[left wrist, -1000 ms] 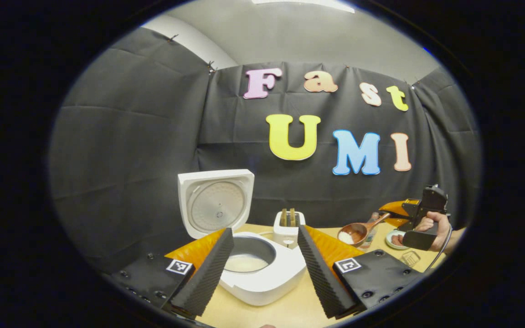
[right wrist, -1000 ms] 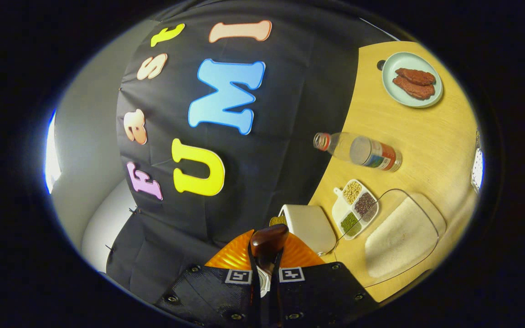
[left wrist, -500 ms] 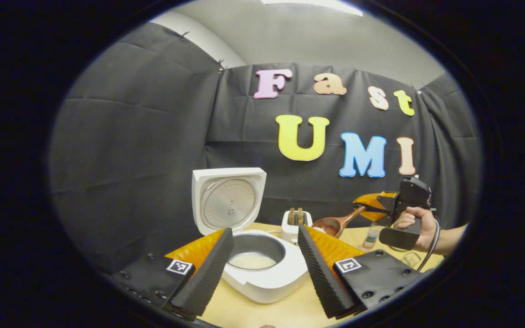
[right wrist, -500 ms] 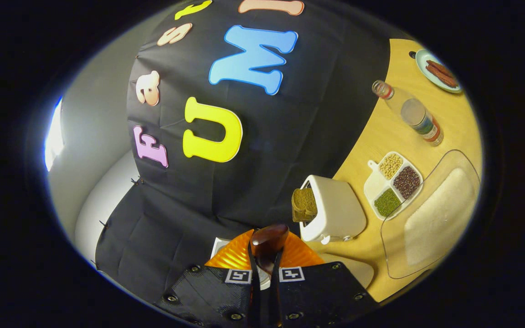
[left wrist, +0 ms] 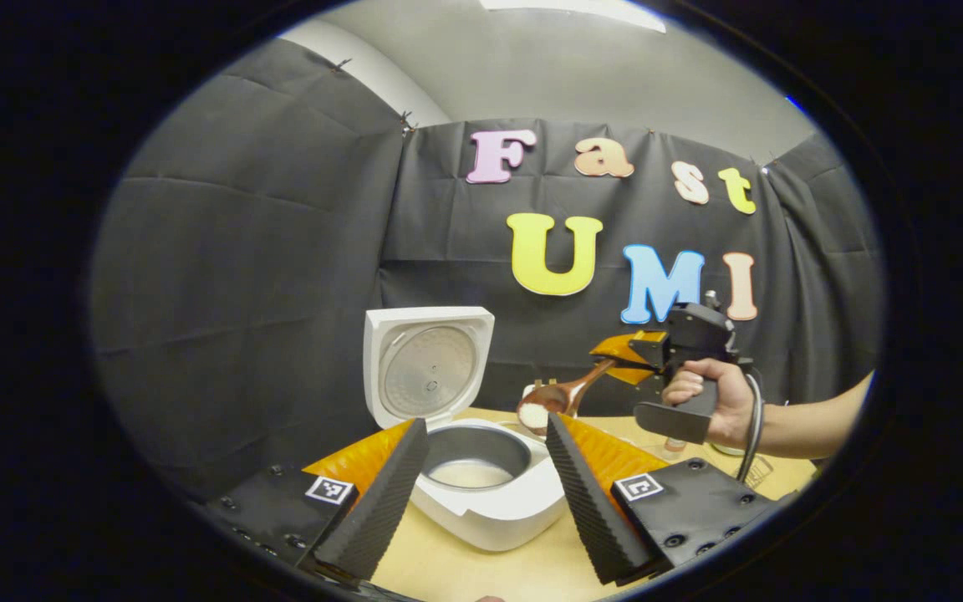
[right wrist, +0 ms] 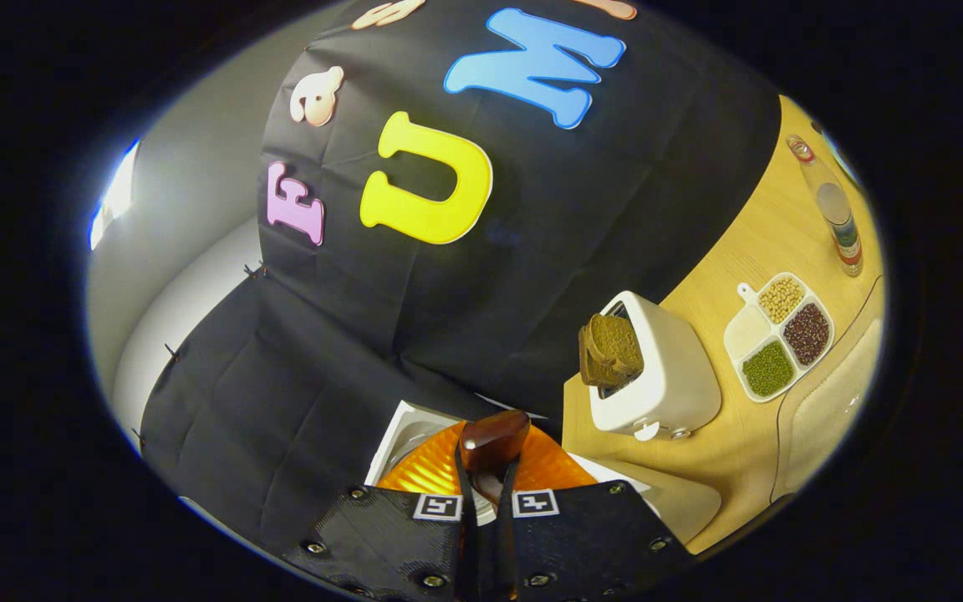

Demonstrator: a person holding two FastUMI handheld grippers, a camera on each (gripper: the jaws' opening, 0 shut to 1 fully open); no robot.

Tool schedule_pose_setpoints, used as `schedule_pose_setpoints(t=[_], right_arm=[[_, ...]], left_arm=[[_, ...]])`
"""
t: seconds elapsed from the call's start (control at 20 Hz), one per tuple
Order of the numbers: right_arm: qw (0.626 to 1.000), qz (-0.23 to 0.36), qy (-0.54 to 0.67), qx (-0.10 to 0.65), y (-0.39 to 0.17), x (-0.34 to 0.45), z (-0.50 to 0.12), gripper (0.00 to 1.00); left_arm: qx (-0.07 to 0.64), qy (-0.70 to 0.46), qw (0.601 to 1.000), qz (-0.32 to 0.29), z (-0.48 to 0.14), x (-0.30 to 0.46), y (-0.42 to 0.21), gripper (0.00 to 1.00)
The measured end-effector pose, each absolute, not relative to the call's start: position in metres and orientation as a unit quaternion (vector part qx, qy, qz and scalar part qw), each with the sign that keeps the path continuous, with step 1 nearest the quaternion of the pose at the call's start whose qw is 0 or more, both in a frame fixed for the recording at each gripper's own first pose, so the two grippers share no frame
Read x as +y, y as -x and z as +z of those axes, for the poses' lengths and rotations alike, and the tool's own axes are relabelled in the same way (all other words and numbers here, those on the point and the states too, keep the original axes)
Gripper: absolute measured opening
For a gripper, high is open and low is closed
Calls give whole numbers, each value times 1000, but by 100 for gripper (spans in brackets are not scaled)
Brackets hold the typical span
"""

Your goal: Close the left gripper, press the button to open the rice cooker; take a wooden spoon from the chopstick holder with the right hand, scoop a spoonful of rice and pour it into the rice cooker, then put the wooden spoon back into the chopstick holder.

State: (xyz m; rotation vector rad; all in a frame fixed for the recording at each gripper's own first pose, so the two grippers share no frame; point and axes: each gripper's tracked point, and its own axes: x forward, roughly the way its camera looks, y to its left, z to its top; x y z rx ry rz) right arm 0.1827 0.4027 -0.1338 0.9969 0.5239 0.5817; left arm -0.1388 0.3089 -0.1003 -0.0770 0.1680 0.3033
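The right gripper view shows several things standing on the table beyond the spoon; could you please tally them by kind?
Toasters: 1
Bread slices in the toaster: 2
Divided dishes of grains: 1
Bottles: 1
Rice cookers: 1
Total: 6

We found the rice cooker (left wrist: pixel 481 493) nearest on the table (left wrist: pixel 481 568), the toaster (right wrist: pixel 657 376) behind it, the divided dish (right wrist: pixel 778 334) farther right.
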Motion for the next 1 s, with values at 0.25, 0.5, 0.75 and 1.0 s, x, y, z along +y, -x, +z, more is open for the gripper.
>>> schedule_pose_setpoints(t=[0.25,0.5,0.75,1.0], right_arm=[[827,287,-412,252,-180,438,-143,7],[877,302,-291,234,-184,467,-147,7],[909,344,-137,193,-176,507,-146,7],[907,404,5,124,-150,534,-132,8]], left_arm=[[85,41,982,163,-101,319,150,98],[94,38,980,174,-106,321,165,98],[97,37,976,193,-111,321,177,98],[97,53,973,203,-116,324,187,98]])
